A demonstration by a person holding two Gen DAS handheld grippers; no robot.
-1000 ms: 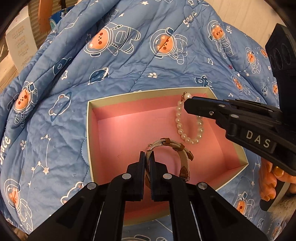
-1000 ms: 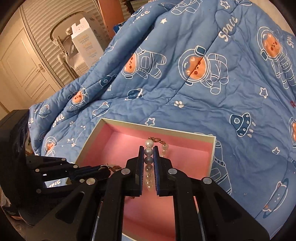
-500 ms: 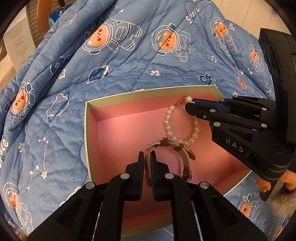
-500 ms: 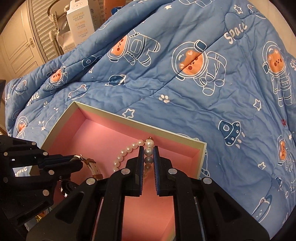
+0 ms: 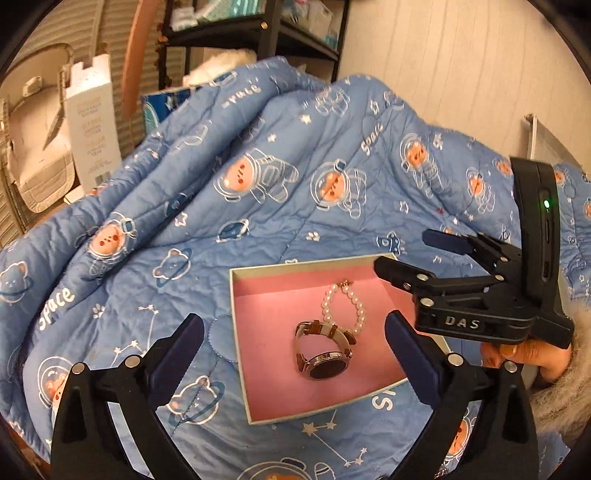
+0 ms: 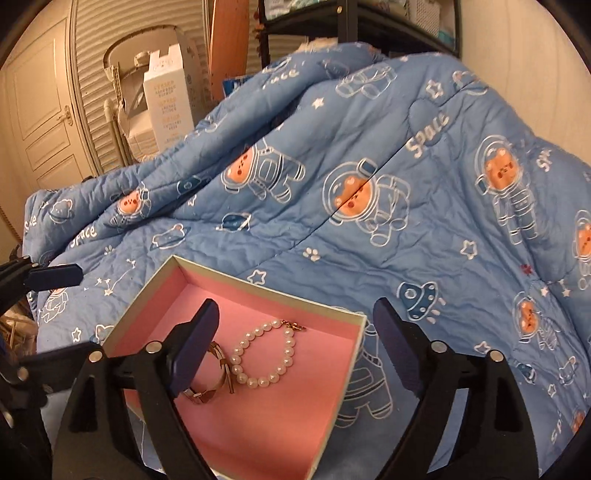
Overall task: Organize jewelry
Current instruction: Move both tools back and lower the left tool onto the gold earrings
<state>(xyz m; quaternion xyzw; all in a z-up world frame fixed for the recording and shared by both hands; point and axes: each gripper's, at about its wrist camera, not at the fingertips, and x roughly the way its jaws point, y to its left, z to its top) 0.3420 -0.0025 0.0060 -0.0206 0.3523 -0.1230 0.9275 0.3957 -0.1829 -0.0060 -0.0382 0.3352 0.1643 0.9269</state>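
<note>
A pink-lined box (image 5: 258,314) (image 6: 295,417) sits on a blue space-print quilt. Inside lie a pearl bracelet (image 5: 343,306) (image 6: 266,356) and a brown-strap watch (image 5: 325,356) (image 6: 210,384), touching each other. My left gripper (image 5: 295,339) is open and empty, raised above the box. My right gripper (image 6: 295,336) is open and empty, also above the box; it shows in the left wrist view (image 5: 424,254) over the box's right side.
The quilt (image 6: 369,184) covers the whole bed and bunches up at the back. Behind it stand a white carton (image 6: 168,99), a dark shelf unit (image 5: 258,33) and a louvred door (image 6: 44,92).
Both grippers have opened and let go: the watch and the pearl bracelet now lie in the box. Both grippers have pulled up and back from it.
</note>
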